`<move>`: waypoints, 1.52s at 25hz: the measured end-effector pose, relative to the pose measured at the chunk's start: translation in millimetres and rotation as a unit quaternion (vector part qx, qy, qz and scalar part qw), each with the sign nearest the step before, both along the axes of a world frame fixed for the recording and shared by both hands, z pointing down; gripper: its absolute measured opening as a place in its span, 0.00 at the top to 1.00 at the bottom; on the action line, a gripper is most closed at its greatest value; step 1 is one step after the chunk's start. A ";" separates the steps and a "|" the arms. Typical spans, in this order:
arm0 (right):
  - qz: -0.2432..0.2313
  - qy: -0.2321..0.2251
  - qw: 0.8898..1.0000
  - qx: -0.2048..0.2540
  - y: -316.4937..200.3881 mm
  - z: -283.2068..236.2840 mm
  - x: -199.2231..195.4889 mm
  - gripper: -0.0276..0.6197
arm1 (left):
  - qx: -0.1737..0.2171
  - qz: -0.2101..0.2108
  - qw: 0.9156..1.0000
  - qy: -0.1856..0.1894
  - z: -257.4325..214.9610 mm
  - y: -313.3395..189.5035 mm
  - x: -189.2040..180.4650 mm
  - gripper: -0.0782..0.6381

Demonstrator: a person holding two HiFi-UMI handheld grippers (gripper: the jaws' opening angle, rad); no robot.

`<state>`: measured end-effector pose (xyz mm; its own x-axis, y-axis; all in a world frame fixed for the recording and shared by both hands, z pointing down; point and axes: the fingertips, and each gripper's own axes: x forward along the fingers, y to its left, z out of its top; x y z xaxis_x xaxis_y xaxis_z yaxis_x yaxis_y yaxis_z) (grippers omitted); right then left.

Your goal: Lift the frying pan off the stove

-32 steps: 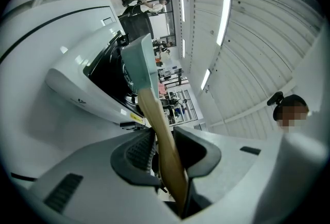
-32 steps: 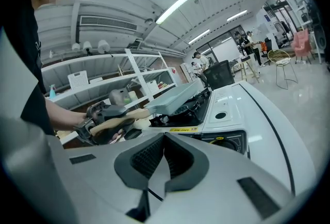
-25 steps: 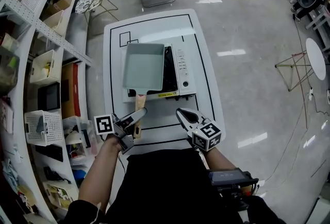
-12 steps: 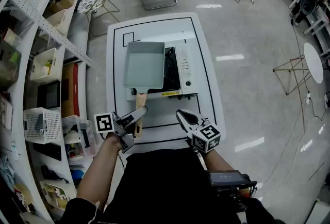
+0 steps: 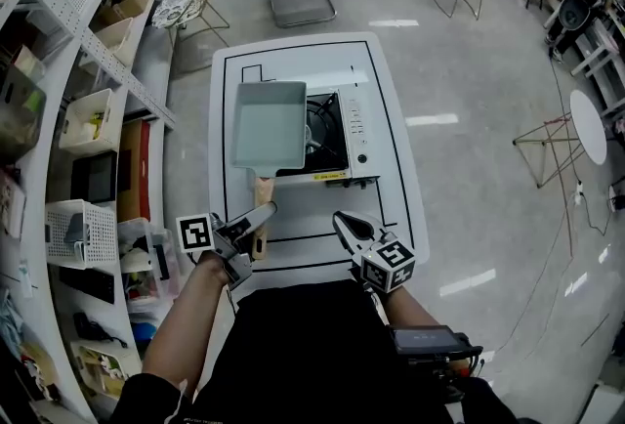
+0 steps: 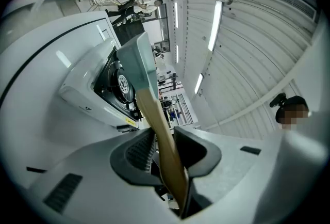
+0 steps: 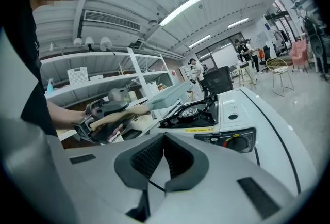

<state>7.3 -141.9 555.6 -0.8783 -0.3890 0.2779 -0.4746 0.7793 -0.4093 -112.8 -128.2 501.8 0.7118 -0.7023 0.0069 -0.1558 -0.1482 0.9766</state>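
Wooden pan handle (image 5: 264, 190) clamped in left gripper (image 5: 261, 228), forearm (image 5: 186, 324) stretched forward.

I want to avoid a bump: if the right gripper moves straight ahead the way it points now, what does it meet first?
Probably the stove: the right gripper points across the table at its front edge, near the yellow label. The pan looks higher than that line, but depth is unclear.

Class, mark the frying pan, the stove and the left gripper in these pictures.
frying pan (image 5: 269, 124): head view, middle of its pale floor.
stove (image 5: 357, 131): head view, its white control panel.
left gripper (image 6: 166, 153): left gripper view, between jaws shut on the pan's handle.
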 end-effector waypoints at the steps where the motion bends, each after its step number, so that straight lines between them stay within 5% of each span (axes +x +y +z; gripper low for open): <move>1: 0.001 -0.001 1.000 -0.001 1.9 -1.1 -2.0 0.92 | 0.001 -0.001 1.000 -0.001 0.0 2.2 -2.3 0.73; 38: -0.058 0.006 0.998 0.026 53.1 -18.7 -77.2 0.92 | 0.002 -0.068 0.998 -0.010 3.6 79.1 -96.9 0.73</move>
<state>-69.9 -88.8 536.8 -0.9153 -0.2981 0.2707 -0.3837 0.8496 -0.3618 -209.7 -49.1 505.4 0.6102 -0.7921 0.0166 -0.1940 -0.1291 0.9725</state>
